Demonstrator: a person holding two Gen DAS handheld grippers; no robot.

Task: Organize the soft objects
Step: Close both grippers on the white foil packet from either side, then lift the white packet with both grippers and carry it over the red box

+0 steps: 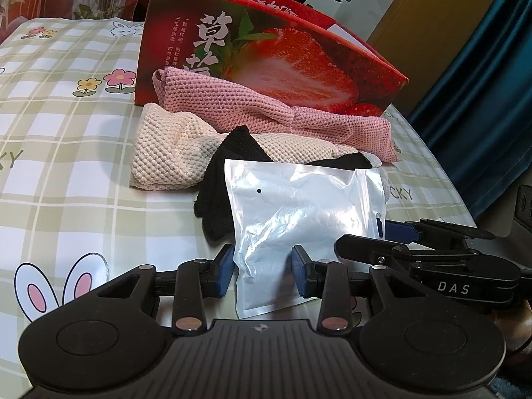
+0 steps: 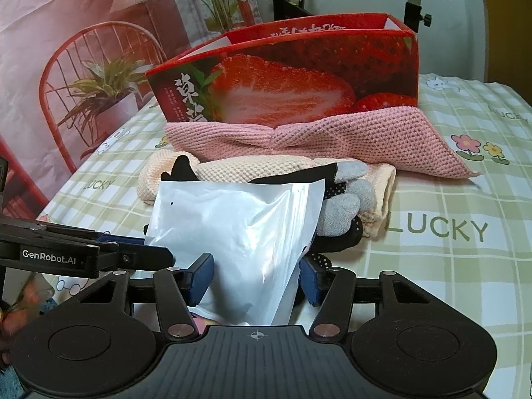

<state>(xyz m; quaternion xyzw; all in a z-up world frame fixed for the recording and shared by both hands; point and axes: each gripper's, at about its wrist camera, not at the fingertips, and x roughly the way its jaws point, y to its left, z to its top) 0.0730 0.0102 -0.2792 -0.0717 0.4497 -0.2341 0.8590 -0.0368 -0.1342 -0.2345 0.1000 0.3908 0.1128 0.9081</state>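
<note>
You held the white pouch [image 1: 299,219] upright just in front of the strawberry box [image 1: 266,50], left tool [image 1: 262,267] and right tool [image 2: 256,279] both gripping its lower edge, cloths [image 1: 232,123] between.

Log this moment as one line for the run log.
left gripper: shut on plastic pouch | right gripper: around same pouch, grip unclear | cloths piled before strawberry box | box: nothing visibly inside

I'm in a home, by the look of it: a table under a checked cloth [image 2: 465,266] printed with bunnies and flowers, a strawberry gift box [image 2: 299,76], a curtain [image 1: 482,83] beside it, and a homely printed backdrop [image 2: 83,50] behind.
</note>
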